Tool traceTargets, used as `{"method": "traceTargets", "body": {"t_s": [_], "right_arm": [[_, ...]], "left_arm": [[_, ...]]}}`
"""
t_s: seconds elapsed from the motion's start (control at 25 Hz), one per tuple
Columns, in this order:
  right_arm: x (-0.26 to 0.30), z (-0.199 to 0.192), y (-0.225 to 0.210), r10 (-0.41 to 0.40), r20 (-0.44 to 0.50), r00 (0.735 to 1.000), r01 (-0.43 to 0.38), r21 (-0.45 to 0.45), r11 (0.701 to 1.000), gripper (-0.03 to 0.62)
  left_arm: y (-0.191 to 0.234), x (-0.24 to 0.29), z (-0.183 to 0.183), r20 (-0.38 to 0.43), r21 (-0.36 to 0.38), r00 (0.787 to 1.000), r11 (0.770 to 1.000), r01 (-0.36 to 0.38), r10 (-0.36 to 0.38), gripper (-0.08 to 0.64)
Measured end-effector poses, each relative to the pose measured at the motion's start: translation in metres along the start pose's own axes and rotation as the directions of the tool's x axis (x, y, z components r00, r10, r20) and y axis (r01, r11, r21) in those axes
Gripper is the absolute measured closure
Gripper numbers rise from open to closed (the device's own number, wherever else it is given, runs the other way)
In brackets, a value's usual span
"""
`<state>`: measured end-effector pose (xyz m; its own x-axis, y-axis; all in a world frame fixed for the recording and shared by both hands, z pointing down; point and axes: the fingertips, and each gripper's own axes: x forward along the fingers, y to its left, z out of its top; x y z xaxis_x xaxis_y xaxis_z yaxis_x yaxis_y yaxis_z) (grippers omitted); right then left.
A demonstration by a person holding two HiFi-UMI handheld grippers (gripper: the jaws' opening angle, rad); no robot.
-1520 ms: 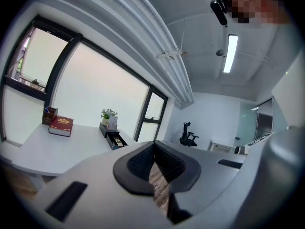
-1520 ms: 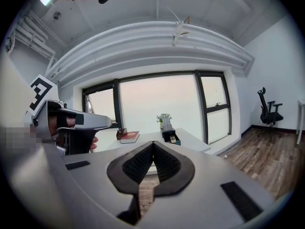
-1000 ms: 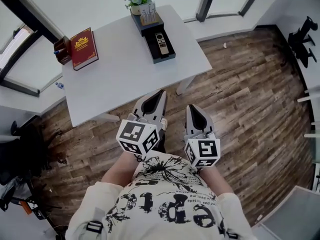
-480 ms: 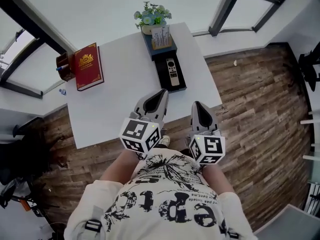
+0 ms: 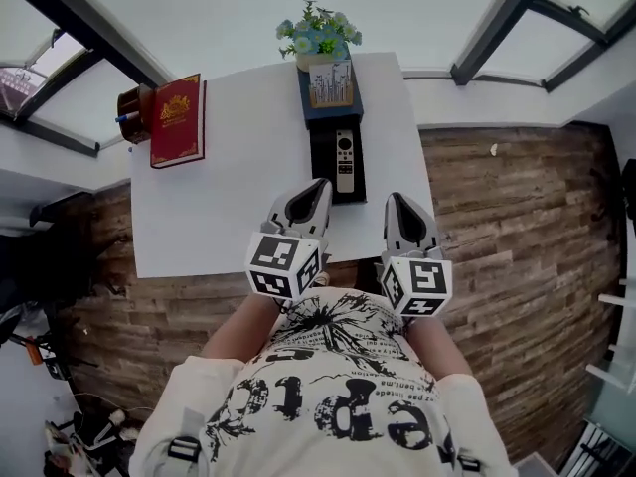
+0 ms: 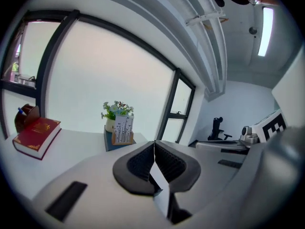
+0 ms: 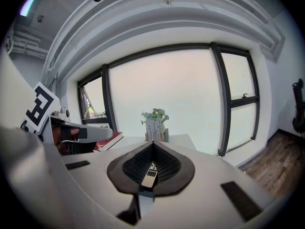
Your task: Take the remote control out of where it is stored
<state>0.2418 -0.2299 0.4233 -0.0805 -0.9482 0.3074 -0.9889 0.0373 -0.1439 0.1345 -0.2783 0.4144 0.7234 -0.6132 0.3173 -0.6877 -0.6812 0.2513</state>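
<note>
Left gripper (image 5: pixel 320 184) and right gripper (image 5: pixel 398 200) hang side by side over the near edge of the white table (image 5: pixel 238 177), each with jaws pressed together on nothing. A red book (image 5: pixel 177 120) lies at the far left. The remote control (image 5: pixel 344 159) lies in its black tray (image 5: pixel 319 172), just beyond both grippers, touched by neither

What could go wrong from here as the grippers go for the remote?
The remote lies flat in a narrow tray, so jaws may catch the rim or drag the tray. Both the left gripper and right gripper are shut; they must open before reaching. The card stand and plant just behind could be knocked.
</note>
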Motion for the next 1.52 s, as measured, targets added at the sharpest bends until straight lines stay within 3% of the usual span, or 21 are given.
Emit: {"method": "traceTargets", "body": {"t_s": [0.2, 0.32, 0.56, 0.84, 1.04, 1.2, 1.4, 1.52], "right_arm": [[0.032, 0.018, -0.043, 0.120, -0.028, 0.992, -0.122, -0.044, 0.992, 0.591], [0.047, 0.020, -0.063, 0.179, -0.052, 0.982, -0.181, -0.050, 0.982, 0.591], [0.067, -0.001, -0.087, 0.281, -0.142, 0.949, -0.289, -0.036, 0.957, 0.591], [0.091, -0.009, -0.093, 0.287, -0.171, 0.943, -0.290, 0.007, 0.957, 0.591], [0.103, -0.022, -0.094, 0.280, -0.229, 0.933, -0.280, 0.031, 0.959, 0.591], [0.112, -0.041, -0.094, 0.285, -0.281, 0.917, -0.278, 0.066, 0.958, 0.591], [0.118, -0.053, -0.091, 0.302, -0.316, 0.899, -0.294, 0.072, 0.953, 0.591], [0.124, -0.052, -0.093, 0.308, -0.324, 0.895, -0.290, 0.102, 0.951, 0.591]], "left_arm": [[-0.004, 0.038, -0.006, -0.006, -0.087, 0.992, 0.988, -0.128, 0.128, 0.549], [-0.003, 0.054, -0.010, -0.001, -0.085, 0.975, 0.971, -0.222, 0.223, 0.549], [-0.003, 0.070, -0.037, -0.050, -0.137, 0.937, 0.927, -0.349, 0.345, 0.549], [0.008, 0.096, -0.075, -0.203, -0.120, 0.924, 0.929, -0.351, 0.323, 0.549], [0.025, 0.117, -0.100, -0.315, -0.146, 0.903, 0.926, -0.349, 0.291, 0.544], [0.032, 0.134, -0.111, -0.340, -0.140, 0.901, 0.933, -0.331, 0.269, 0.356], [0.045, 0.149, -0.130, -0.427, -0.067, 0.853, 0.931, -0.359, 0.299, 0.302], [0.052, 0.154, -0.139, -0.480, -0.083, 0.828, 0.925, -0.371, 0.289, 0.303]]}}
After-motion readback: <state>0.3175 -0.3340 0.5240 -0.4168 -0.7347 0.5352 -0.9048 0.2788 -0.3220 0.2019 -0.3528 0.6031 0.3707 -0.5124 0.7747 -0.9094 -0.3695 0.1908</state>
